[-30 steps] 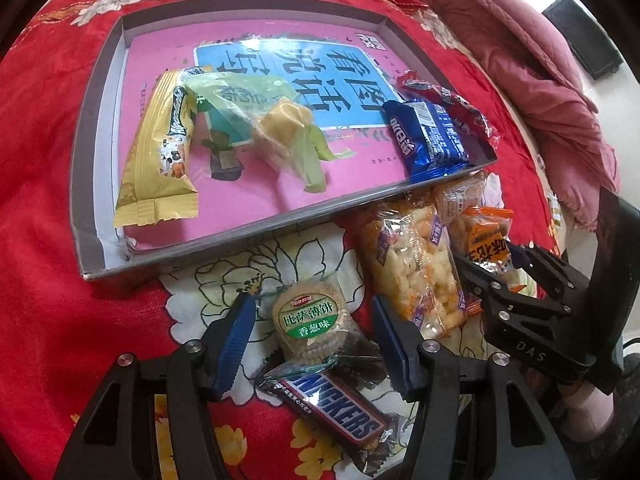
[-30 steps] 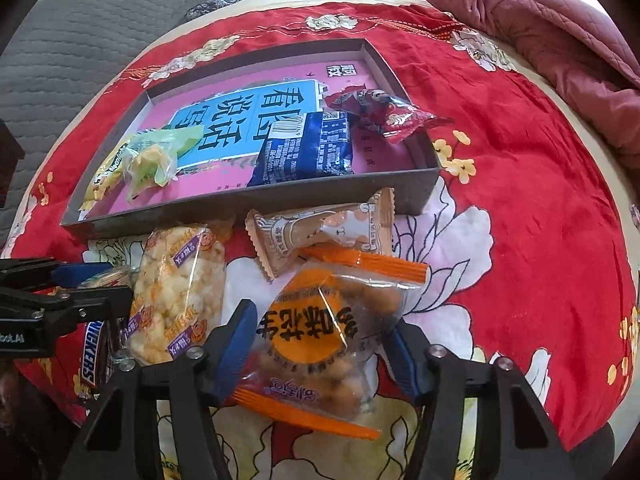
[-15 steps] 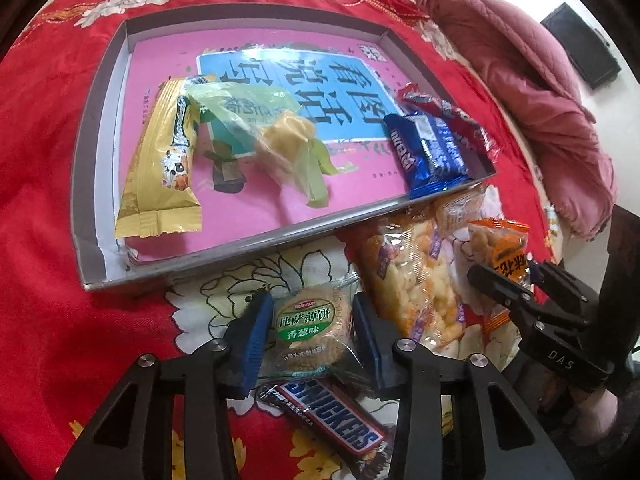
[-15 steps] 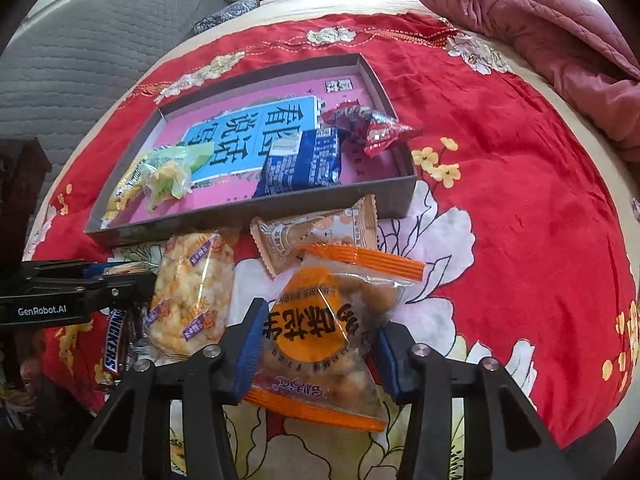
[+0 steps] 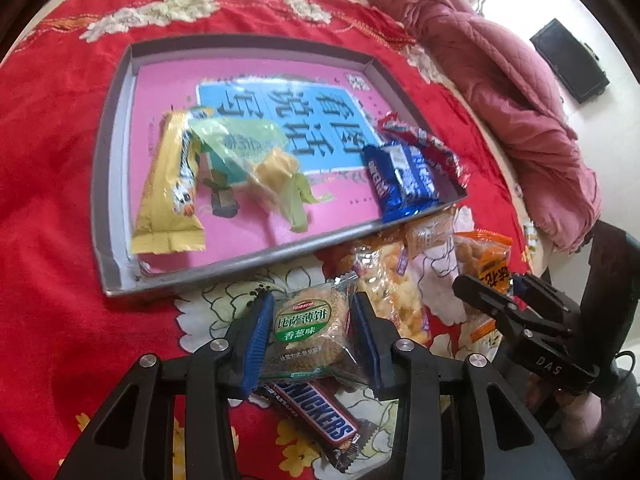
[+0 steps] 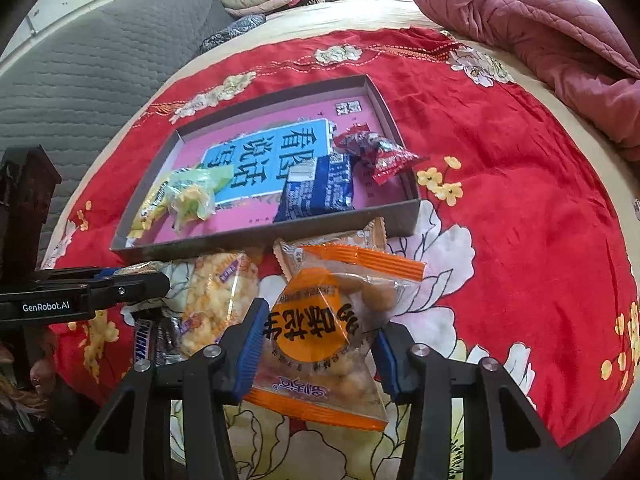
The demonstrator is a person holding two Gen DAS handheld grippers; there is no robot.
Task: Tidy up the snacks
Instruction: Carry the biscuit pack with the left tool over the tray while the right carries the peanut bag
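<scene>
Clamped between the blue pads of the left gripper is a green-labelled biscuit pack, held just above a Snickers bar that lies on the red floral cloth. An orange peanut bag is gripped at its sides by the right gripper, with its jaws pressed into the wrapper. Between the 2 held packs a clear puffed-snack bag is seen on the cloth, and a beige wrapper lies against the near wall of the grey tray. Inside the tray, 4 snacks are laid: a yellow bar, a green-yellow packet, a blue pack and a red packet.
</scene>
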